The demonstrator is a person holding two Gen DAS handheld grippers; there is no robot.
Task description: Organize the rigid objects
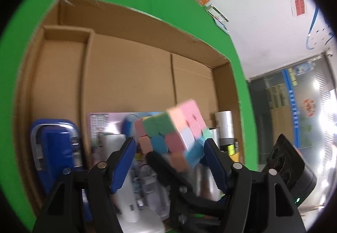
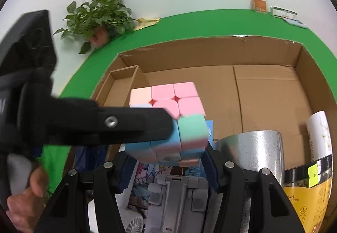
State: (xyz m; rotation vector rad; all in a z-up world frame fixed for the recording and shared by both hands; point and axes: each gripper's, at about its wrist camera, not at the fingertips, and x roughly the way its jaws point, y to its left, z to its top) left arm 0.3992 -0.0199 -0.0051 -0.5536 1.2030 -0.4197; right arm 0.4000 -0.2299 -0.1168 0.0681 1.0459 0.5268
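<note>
Pastel puzzle cube [image 2: 168, 121]: held in the air above a cardboard box [image 2: 263, 89], which is set on a green worktop [image 2: 189, 22]. Right claw [image 2: 168, 161]: blue-padded fingers are clamped on the cube's lower part, one pad at each side; the pink face is turned upward in the right wrist view. Left claw [image 1: 169, 148]: fingers are spread about the same cube [image 1: 174, 134], the right-hand pad touching or just beside a blue-green corner, the left-hand pad standing apart from the cube; nothing is gripped. One black finger [image 2: 134, 125] of the left claw is seen crossing the cube's left side in the right wrist view. Box contents beneath the cube: a steel cup [image 2: 252, 148], a yellow-labelled jar [image 2: 311, 191], a blue case [image 1: 56, 144], a grey folding stand [image 2: 177, 197]. The left view is blurred.
</note>
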